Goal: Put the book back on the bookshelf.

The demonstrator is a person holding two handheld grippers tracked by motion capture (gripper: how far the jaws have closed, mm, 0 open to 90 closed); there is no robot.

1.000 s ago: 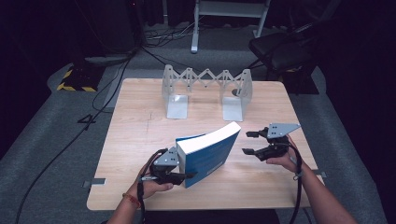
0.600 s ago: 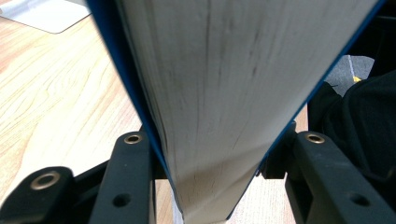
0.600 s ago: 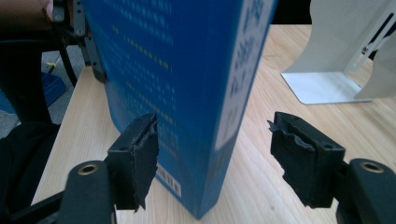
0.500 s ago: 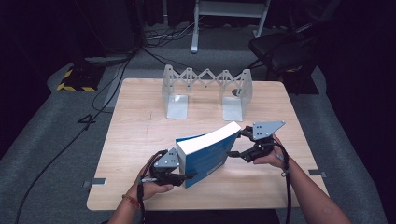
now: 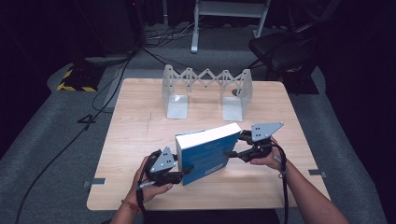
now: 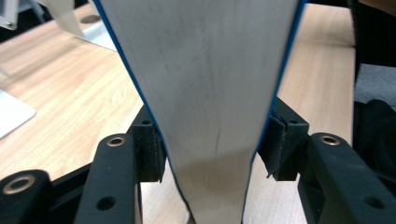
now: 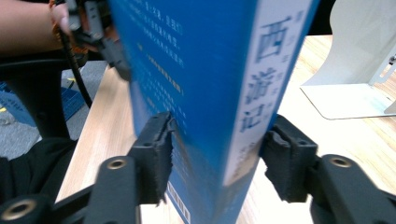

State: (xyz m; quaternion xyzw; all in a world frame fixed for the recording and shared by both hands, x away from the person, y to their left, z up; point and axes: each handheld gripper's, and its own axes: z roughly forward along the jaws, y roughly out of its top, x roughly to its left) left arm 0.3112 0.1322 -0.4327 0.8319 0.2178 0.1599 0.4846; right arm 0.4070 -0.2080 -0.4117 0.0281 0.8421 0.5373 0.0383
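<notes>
High view: both grippers clasp the blue book (image 5: pixel 209 150) standing on the table (image 5: pixel 140 140), left gripper (image 5: pixel 180 171) having eased wider, right gripper (image 5: pixel 232 145) just closing onto it.

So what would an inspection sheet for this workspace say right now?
Surface: wooden table, bare wood around the job's things.
Job's things: blue book held on edge between both grippers; folding metal book rack behind it, with no books in it.
Clutter: nothing seen.
Grippers: left gripper has its pads on the book, jaws just been opening a little; right gripper jaws have just been closing onto the book.
Cables: one trails from each gripper; floor cables beyond the table.
Surroundings: grey carpet, black chair, dark room.
</notes>
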